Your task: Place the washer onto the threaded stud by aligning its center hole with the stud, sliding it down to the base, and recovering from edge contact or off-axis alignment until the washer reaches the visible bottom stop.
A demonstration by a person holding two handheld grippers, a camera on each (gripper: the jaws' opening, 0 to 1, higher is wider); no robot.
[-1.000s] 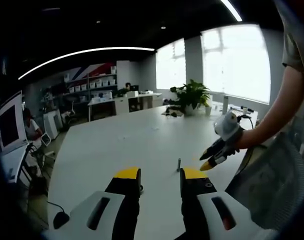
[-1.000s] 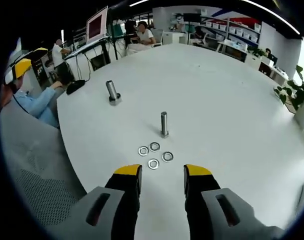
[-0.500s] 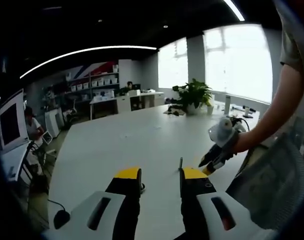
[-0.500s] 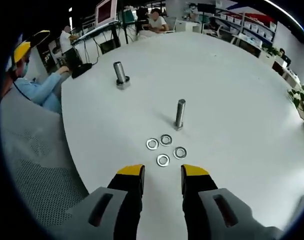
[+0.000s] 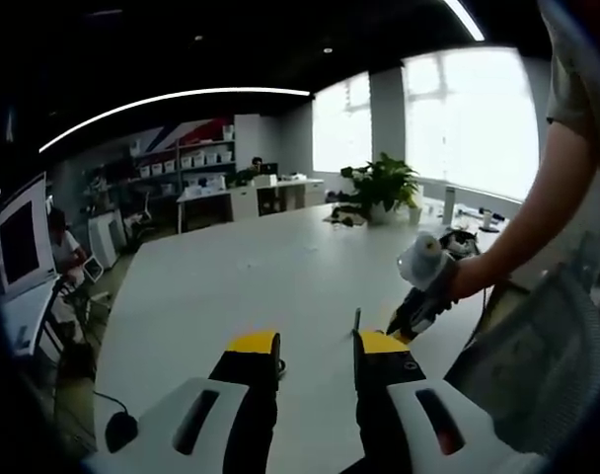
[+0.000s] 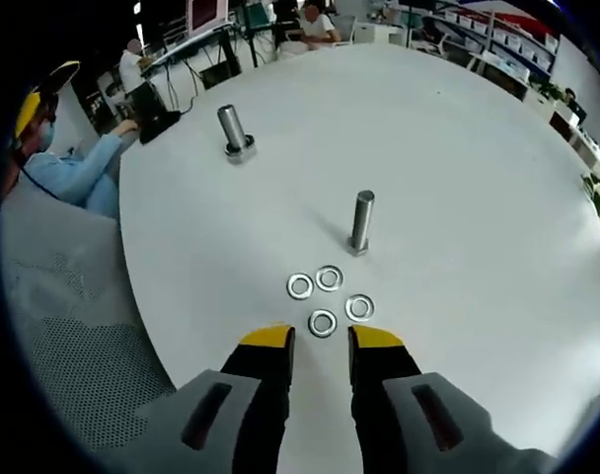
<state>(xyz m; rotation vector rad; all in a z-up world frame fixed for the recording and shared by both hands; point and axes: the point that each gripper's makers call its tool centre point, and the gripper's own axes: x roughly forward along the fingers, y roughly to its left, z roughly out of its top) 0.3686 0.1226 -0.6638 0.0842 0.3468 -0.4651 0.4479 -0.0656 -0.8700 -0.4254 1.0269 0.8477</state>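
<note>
four washers lie in a loose cluster on the white table (image 6: 497, 227) just ahead of the right gripper (image 6: 320, 338), whose yellow-tipped jaws stand a little apart with nothing between them. the nearest washer (image 6: 322, 323) sits right off the gap between the tips; a second washer (image 6: 359, 307) lies to its right, a third washer (image 6: 300, 286) to the left and farther, and a fourth washer (image 6: 329, 277) farthest of the group. none of them touches the others as far as can be told. just beyond the cluster the threaded stud (image 6: 361, 223) stands upright on its base, bare of any washer. well beyond it, to the far left, a second stud (image 6: 233, 132) also stands upright.

in the left gripper view, the left gripper (image 5: 316, 344) hangs released over the table, jaws apart and holding nothing. past its right tip the thin stud (image 5: 356, 323) rises, and the right gripper (image 5: 404, 324) comes in beside it. a potted plant (image 5: 378, 190) stands at the far side.
</note>
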